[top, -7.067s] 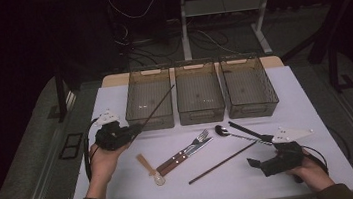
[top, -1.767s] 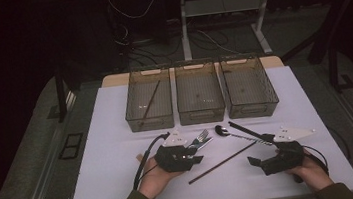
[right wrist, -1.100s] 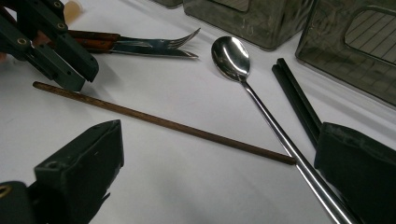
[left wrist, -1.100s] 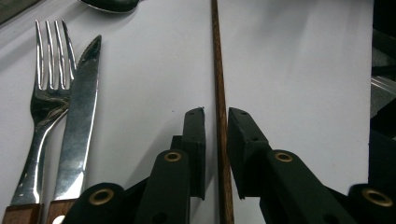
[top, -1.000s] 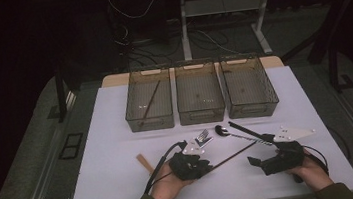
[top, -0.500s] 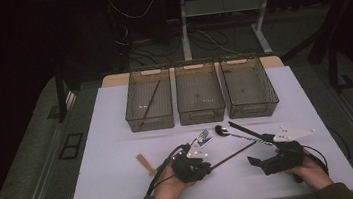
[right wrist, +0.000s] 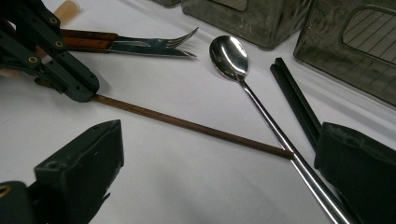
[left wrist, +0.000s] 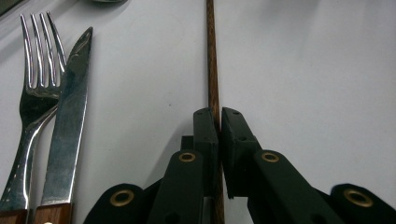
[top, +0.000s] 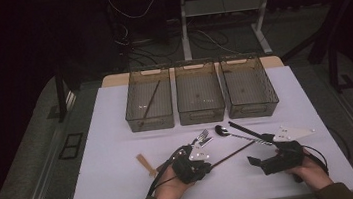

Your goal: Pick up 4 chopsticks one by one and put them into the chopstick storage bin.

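Brown chopstick (left wrist: 213, 70) lies flat, long axis toward 2 o'clock. Left gripper (left wrist: 219, 122) clamps its near end; right gripper (right wrist: 219, 154) gapes wide, empty.

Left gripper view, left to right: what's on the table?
Fork → knife → brown chopstick, clamped between the left gripper jaws.
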Action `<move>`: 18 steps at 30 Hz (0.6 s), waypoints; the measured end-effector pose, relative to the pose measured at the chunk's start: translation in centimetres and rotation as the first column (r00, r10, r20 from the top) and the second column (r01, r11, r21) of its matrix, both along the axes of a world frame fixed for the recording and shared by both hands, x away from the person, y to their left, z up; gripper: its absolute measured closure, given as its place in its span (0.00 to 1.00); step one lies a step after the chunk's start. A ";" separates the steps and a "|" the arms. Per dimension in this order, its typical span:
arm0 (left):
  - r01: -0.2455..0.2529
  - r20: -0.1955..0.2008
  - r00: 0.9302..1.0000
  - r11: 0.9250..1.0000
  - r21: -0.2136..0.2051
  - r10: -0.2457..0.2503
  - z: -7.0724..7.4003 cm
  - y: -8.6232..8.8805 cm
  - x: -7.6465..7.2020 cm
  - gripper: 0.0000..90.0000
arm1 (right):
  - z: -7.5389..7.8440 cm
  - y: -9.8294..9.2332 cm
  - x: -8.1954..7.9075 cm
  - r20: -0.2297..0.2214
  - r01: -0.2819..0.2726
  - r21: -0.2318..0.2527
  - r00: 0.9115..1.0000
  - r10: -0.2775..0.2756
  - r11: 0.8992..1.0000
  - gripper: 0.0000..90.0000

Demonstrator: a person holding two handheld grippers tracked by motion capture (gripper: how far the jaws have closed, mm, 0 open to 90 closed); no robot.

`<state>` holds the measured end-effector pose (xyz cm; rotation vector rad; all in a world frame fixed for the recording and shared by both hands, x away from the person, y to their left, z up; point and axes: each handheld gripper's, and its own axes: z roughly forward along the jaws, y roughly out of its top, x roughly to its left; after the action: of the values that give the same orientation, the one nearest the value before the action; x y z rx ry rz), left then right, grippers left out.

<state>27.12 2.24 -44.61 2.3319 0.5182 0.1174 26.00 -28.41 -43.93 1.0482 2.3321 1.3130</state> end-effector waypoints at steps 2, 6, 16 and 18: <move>0.005 0.000 1.000 1.000 0.007 -0.004 0.1 0.1 0.1 0.94 | 0.0 0.0 0.0 0.000 0.002 -0.001 1.000 -0.002 1.000 0.02; -0.015 -0.016 1.000 1.000 -0.005 0.015 0.1 0.2 0.1 0.94 | 0.0 0.0 0.0 0.002 0.002 0.001 1.000 -0.002 1.000 0.02; -0.013 -0.019 1.000 0.999 -0.037 0.012 0.9 1.1 0.6 0.94 | 0.1 -0.1 0.0 0.002 0.003 0.004 1.000 -0.003 1.000 0.02; -0.013 -0.021 1.000 0.999 -0.041 0.012 1.1 1.3 0.7 0.94 | 0.0 -0.1 0.0 0.004 0.002 0.002 1.000 -0.002 1.000 0.02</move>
<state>27.83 3.54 -43.53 2.2918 0.5410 0.0872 26.04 -28.48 -43.90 1.0474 2.3263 1.3162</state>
